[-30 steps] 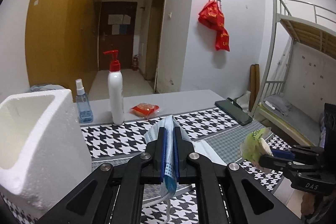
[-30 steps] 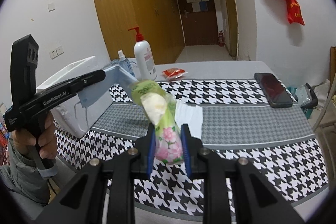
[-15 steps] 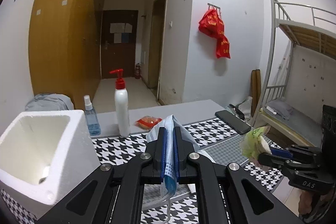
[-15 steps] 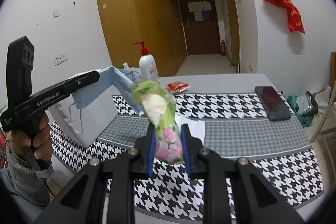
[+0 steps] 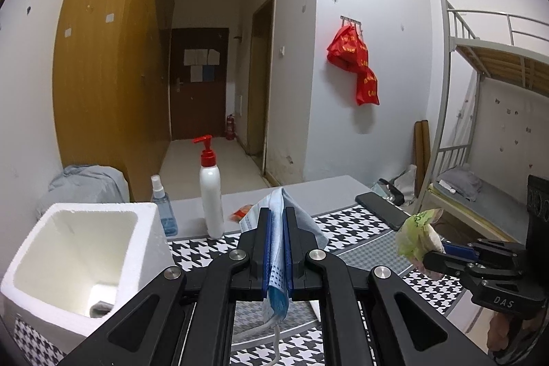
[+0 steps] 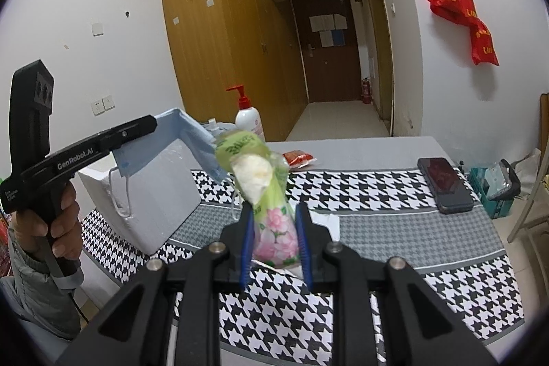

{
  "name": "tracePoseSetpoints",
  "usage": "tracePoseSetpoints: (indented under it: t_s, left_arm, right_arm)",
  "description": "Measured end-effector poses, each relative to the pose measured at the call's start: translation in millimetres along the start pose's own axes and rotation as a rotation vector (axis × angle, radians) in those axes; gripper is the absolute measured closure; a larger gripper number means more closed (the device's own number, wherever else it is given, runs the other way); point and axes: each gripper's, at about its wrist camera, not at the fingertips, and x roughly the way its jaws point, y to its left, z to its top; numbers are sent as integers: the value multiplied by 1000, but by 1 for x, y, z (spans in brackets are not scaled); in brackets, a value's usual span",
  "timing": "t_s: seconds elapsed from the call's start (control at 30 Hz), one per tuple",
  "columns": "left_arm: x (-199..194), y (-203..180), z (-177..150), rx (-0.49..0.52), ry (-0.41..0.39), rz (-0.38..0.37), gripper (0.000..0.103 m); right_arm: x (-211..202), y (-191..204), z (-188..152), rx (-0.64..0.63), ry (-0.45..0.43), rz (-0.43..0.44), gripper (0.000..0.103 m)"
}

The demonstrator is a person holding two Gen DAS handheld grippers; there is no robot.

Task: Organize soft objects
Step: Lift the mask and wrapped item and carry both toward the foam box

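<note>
Houndstooth tablecloth [image 6: 394,191] bears a foam box [image 5: 79,263].

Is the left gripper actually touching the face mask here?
Touching. The left wrist view shows the left gripper shut on the mask, the folded blue fabric pinched between both fingers and hanging out below them.
</note>
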Motion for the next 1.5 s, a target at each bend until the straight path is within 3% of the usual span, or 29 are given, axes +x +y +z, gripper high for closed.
tracePoseSetpoints:
  t_s: [0.6, 1.5]
  left_arm:
    - [-25, 12, 9, 2, -52, 31, 96]
    - [-69, 88, 13, -32, -103, 174, 96]
  right_arm:
    - [0, 24, 8, -12, -29, 15, 76]
    - [28, 89, 17, -63, -78, 116, 76]
